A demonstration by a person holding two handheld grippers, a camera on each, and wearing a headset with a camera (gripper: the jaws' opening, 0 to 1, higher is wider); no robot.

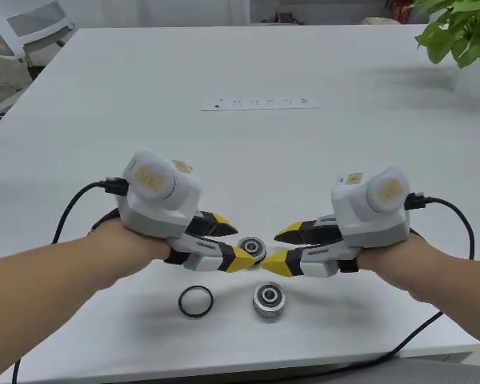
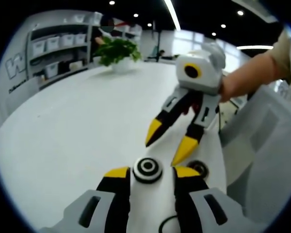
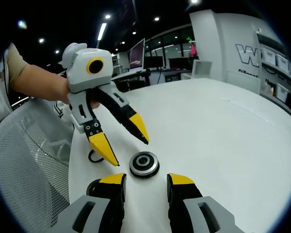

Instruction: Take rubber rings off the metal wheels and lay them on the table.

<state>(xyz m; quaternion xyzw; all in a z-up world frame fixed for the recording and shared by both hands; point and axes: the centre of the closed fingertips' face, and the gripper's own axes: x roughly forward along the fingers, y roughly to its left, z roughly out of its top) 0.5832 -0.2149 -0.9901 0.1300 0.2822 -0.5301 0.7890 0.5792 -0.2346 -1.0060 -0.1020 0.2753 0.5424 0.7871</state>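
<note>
A small metal wheel (image 1: 251,248) with a dark outer band lies on the white table (image 1: 248,152) between the two grippers. My left gripper (image 1: 232,242) is open, its yellow tips on either side of the wheel (image 2: 147,170) without pinching it. My right gripper (image 1: 274,249) faces it from the right, also open, with the wheel (image 3: 144,165) just beyond its tips. Closer to me lie a second wheel (image 1: 269,298) and a loose black rubber ring (image 1: 195,302). The right gripper (image 2: 167,148) appears in the left gripper view, and the left gripper (image 3: 129,151) in the right gripper view.
A strip of paper (image 1: 260,103) lies mid-table and a potted plant (image 1: 458,32) stands at the far right corner. Black cables (image 1: 452,216) trail from both grippers. The table's front edge (image 1: 240,370) is close behind the second wheel. A mesh chair (image 3: 24,160) is beside the table.
</note>
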